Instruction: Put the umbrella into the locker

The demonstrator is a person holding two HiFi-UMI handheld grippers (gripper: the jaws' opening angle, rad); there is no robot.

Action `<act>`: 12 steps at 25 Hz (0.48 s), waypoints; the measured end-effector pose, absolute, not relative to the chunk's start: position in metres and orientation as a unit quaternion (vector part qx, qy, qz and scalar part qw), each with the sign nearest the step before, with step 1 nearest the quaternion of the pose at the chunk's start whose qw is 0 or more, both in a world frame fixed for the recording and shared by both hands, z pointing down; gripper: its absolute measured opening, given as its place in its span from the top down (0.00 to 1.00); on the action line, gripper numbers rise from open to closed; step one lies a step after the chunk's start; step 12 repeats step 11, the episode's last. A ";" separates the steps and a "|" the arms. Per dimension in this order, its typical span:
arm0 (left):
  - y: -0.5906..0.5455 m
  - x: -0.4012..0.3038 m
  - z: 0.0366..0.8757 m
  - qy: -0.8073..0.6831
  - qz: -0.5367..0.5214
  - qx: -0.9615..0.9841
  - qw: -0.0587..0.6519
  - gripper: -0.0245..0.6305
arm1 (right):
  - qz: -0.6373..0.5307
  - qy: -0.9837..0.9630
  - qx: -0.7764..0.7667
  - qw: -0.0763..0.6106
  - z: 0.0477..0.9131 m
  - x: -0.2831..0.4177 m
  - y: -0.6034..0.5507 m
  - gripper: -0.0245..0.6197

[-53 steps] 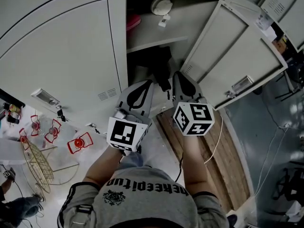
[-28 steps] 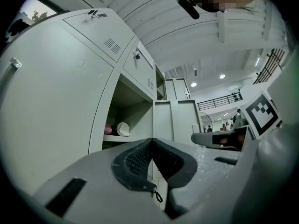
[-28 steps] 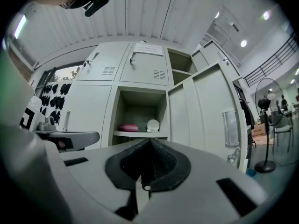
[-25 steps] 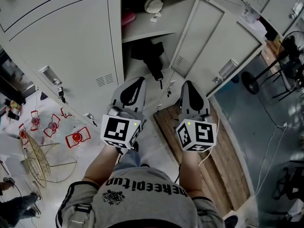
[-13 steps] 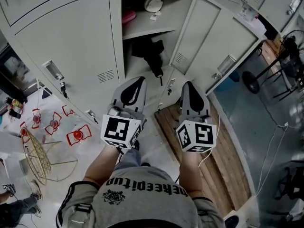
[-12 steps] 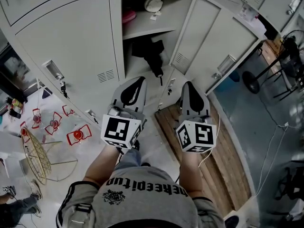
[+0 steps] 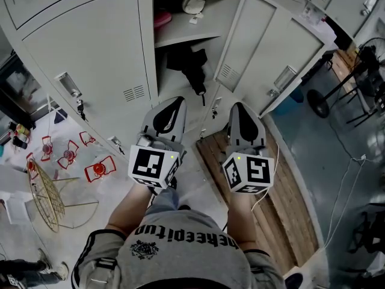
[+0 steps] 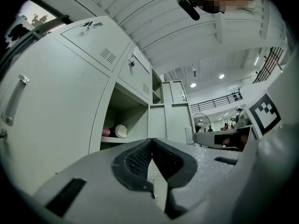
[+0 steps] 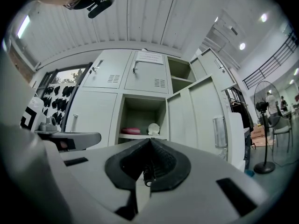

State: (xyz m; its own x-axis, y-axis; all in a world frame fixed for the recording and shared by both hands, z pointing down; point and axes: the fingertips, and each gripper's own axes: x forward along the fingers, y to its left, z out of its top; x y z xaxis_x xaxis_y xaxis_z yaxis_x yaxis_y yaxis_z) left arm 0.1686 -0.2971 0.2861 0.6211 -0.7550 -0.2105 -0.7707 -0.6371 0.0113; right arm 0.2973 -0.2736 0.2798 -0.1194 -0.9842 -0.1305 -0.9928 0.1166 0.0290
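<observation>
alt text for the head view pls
A black folded umbrella sits in the lower compartment of an open grey metal locker. In front of it a person holds the left claw and right claw side by side, both shut and empty.

A line of dark letters runs across the person's grey top (image 7: 183, 237); its middle seems to read "keepit", the ends unclear (the small crest under it is illegible). A paper notice (image 9: 149, 57) on an upper locker door is too small to read. The cubes on the left tool (image 7: 173, 101) and right tool (image 7: 239, 106) bear black-and-white square markers, no letters.
</observation>
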 end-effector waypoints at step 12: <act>-0.288 0.171 0.282 0.427 0.102 -0.898 0.040 0.96 | 0.054 0.748 -0.660 0.040 0.277 0.299 -0.264 0.96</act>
